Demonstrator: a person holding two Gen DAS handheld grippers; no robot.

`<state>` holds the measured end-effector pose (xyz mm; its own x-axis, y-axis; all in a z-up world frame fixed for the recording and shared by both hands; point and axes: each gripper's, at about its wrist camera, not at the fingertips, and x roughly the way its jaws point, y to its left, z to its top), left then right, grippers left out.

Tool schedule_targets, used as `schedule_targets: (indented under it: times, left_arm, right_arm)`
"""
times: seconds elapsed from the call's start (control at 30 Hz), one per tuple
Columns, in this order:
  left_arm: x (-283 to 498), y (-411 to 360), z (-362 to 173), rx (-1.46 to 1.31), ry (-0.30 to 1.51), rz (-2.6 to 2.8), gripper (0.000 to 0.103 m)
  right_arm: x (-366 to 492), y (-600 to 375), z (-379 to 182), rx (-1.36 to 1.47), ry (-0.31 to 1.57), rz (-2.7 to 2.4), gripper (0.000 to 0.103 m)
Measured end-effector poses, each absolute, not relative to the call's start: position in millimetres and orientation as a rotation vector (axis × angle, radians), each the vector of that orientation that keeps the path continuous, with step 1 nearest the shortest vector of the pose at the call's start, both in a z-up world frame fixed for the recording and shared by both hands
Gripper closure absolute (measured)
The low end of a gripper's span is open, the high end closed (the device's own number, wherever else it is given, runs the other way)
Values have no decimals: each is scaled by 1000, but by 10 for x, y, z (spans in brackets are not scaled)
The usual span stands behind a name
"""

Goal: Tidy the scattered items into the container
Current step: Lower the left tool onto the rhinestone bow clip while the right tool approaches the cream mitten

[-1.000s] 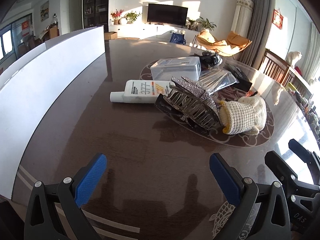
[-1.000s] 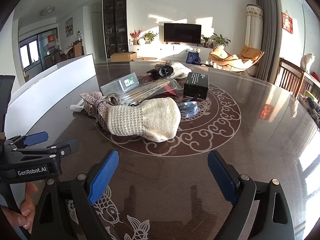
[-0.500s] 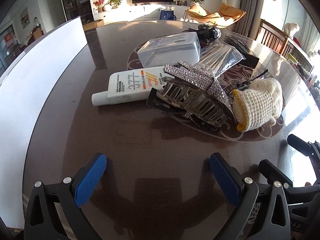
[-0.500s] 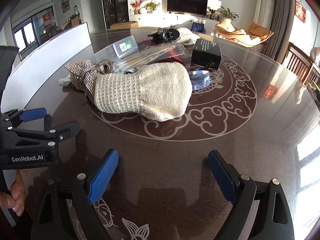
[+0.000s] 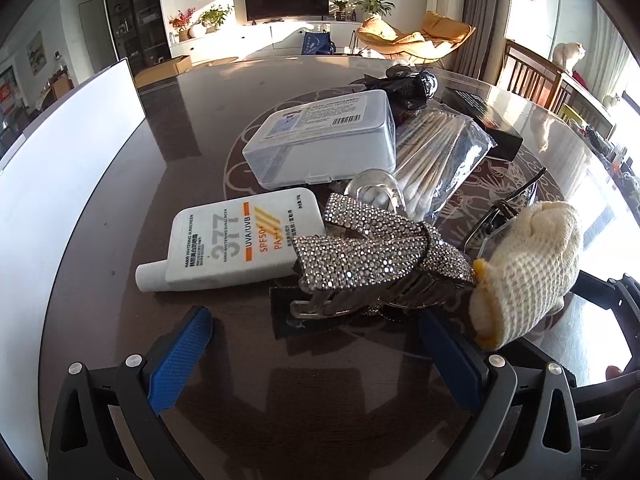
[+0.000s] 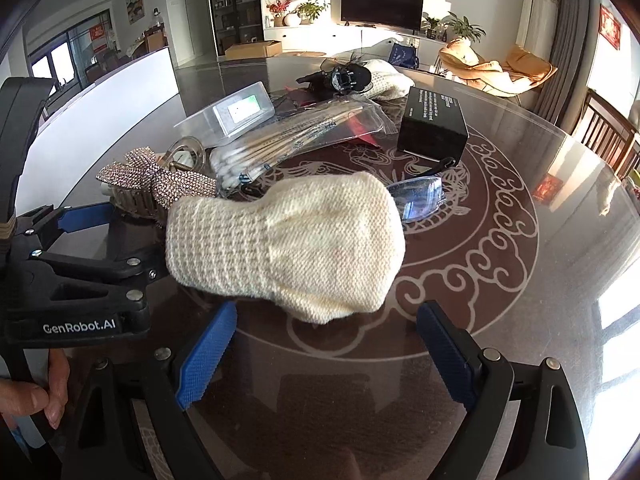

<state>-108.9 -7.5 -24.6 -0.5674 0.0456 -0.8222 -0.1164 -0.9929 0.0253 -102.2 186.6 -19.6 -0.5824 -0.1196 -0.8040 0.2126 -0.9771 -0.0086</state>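
While nothing is yet picked up, the left wrist view shows the left gripper (image 5: pixel 312 354) spread wide and empty at the bottom of the frame, its blue pads flanking the near end of a rhinestone hair claw (image 5: pixel 376 260) at centre. A white sunscreen tube (image 5: pixel 236 248) lies touching the claw on its left, a knitted cream glove (image 5: pixel 528 268) on its right, and a clear lidded box (image 5: pixel 324 136) and a bag of cotton swabs (image 5: pixel 436 156) lie above. At far left stands the white container (image 5: pixel 68 152), its inside hidden, so I cannot tell what it holds. My judgement: this is the approach to a first grasp, and the next move calls for easing forward and closing on the claw alone. From the right wrist view, the right gripper (image 6: pixel 324 348) is likewise wide open and empty at the bottom, with the glove just above it at centre, glasses (image 6: pixel 420 198) peeking out at the glove's right, and a black box (image 6: pixel 434 124) higher up on the tabletop (image 6: pixel 540 300).
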Motion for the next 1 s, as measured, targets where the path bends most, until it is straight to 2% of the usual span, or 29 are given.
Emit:
schedule_targets:
  times: [1.0]
  left_arm:
    - [-1326, -39, -244, -1378, 92, 2697, 0]
  right_arm:
    - [-1355, 1842, -229, 1340, 147, -2634, 5]
